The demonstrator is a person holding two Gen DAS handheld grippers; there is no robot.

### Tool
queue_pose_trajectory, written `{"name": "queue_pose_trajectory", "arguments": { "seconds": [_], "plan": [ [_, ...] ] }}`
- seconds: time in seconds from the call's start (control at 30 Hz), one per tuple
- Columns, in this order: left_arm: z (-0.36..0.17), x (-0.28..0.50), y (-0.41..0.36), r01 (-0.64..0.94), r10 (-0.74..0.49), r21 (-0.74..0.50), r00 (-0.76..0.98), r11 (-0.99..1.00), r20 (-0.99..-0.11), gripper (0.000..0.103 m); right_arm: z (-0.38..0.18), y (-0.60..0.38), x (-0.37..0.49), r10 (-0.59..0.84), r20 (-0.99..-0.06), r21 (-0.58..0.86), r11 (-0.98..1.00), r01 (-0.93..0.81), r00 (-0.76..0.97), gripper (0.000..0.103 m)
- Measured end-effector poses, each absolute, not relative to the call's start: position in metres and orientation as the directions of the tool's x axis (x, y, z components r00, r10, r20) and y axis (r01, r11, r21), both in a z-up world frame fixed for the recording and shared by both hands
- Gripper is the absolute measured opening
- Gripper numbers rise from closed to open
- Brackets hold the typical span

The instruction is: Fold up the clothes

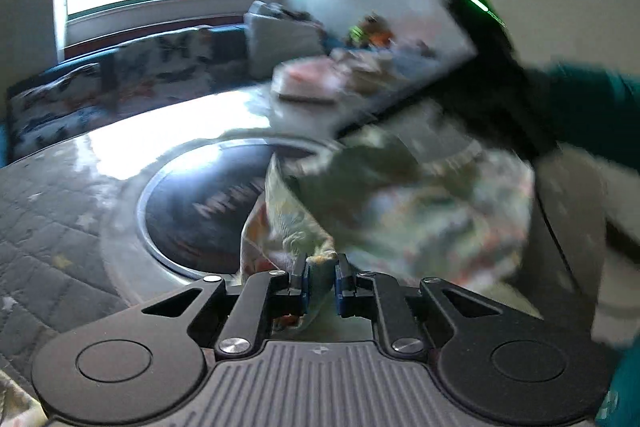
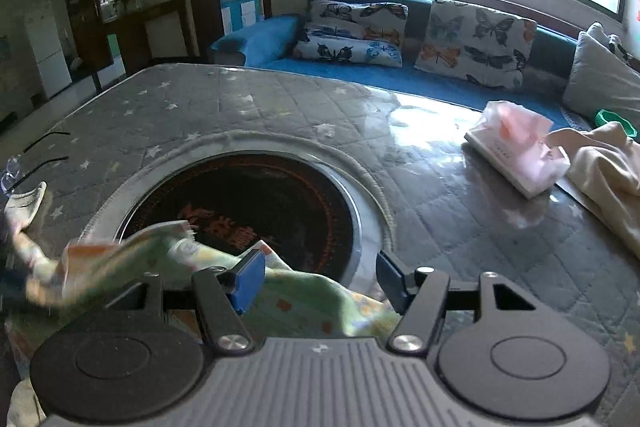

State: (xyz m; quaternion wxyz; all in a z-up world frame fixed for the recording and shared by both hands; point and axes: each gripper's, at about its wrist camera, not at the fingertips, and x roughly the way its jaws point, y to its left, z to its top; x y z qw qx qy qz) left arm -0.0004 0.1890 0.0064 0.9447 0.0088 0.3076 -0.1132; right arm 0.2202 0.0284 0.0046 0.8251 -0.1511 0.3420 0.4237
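From my remote station: a pale green garment (image 2: 304, 303) printed with small orange and yellow shapes lies just in front of the black glass disc (image 2: 256, 203), which carries orange lettering and a silver rim. Around the disc I see a grey quilted cover (image 2: 224, 107) scattered with white and yellow stars. Beyond it, a blue sofa (image 2: 276, 31) holds white cushions (image 2: 476, 41) patterned with orange, blue and black butterflies. Right of the disc sit a pink-and-white tissue pack (image 2: 516, 155) and a cream cloth (image 2: 604, 171). Both grippers' pads (image 2: 250, 281) are blue on black frames.
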Motion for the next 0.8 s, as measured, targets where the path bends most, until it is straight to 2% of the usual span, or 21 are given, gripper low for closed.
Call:
{"name": "queue_pose_trajectory", "arguments": {
  "seconds": [0.27,0.33,0.4,0.47,0.67,0.8],
  "plan": [
    [0.012,-0.016,0.181,0.221,-0.200,-0.030,0.806,0.975,-0.558,0.018,-0.014,0.045,0.206,0.561,-0.746,0.019,0.555,-0.832,0.358,0.063],
    [0.013,-0.020,0.179,0.221,-0.198,-0.024,0.810,0.975,-0.551,0.025,-0.016,0.041,0.201,0.562,-0.748,0.022,0.554,-0.832,0.354,0.063],
    [0.019,-0.024,0.180,0.206,-0.184,-0.017,0.829,0.978,-0.529,0.045,-0.018,0.037,0.198,0.562,-0.749,0.024,0.552,-0.833,0.351,0.063],
    [0.023,-0.025,0.185,0.166,-0.156,-0.025,0.847,0.986,-0.508,0.054,-0.021,0.036,0.197,0.558,-0.754,0.025,0.553,-0.833,0.348,0.063],
    [0.014,-0.017,0.191,0.133,-0.150,-0.071,0.819,0.989,-0.554,0.068,-0.025,0.033,0.195,0.556,-0.755,0.022,0.552,-0.833,0.348,0.064],
    [0.004,-0.014,0.181,0.155,-0.138,-0.022,0.795,0.988,-0.591,0.069,-0.024,0.033,0.195,0.558,-0.754,0.025,0.552,-0.833,0.347,0.064]
  ]
}}
